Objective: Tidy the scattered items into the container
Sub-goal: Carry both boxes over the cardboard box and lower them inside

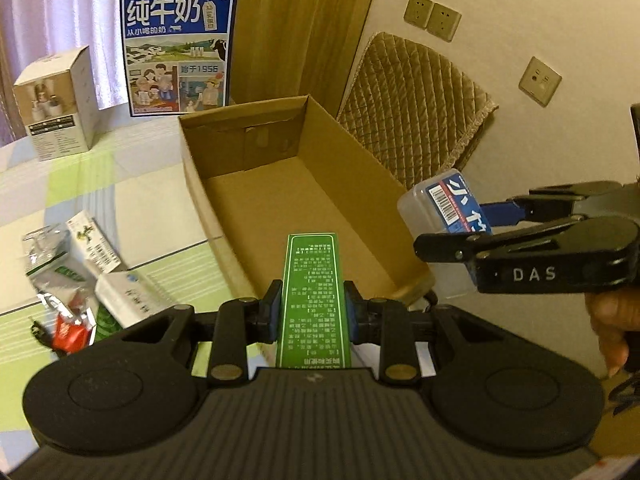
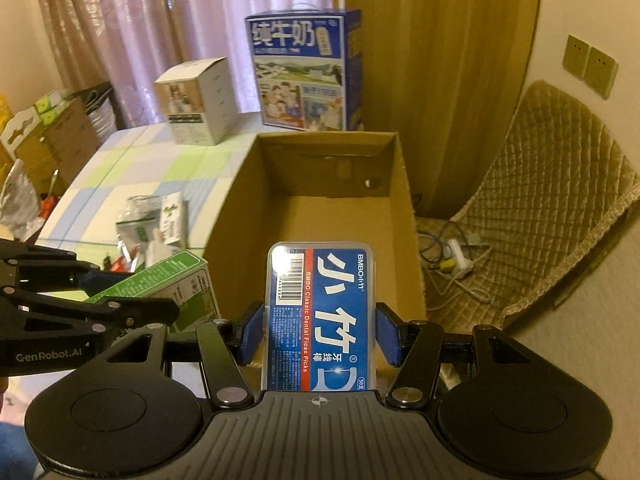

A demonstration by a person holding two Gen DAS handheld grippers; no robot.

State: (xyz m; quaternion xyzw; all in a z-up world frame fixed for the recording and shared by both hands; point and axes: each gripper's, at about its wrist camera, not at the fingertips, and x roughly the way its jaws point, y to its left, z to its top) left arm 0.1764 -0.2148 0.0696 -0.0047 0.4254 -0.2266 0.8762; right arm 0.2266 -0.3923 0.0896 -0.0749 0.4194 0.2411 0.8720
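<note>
The left gripper (image 1: 313,312) has its jaws clamped on the narrow faces of a slim green carton (image 1: 313,296); the carton's long axis runs along the fingers, its far end pointing forward and down over the near rim of the cardboard box (image 1: 200,184); its upper face is flat, glossy green card with white printed text inside a thin white border. The right gripper (image 2: 320,334) has its blue pads (image 2: 387,334) pressed on both long sides of a floss-pick case (image 2: 322,312); the case is a rounded-corner rectangle of clear plastic with a blue label, white lettering and a barcode at its far end; its long axis likewise follows the fingers and points toward the box interior, above the near wall. The cardboard box is plain brown corrugated board, open-topped and rectangular; its floor is bare in both views. It stands on a table (image 1: 120,184) covered with a smooth cloth in pale green, blue and white checks. To the left of the box lie the scattered items (image 1: 76,280): crinkled foil sachets, small white cartons and a red packet, overlapping. Beyond stand a blue milk carton (image 1: 180,48) and a white cube box (image 1: 56,104); a quilted tan chair (image 1: 416,120) sits to the right.
</note>
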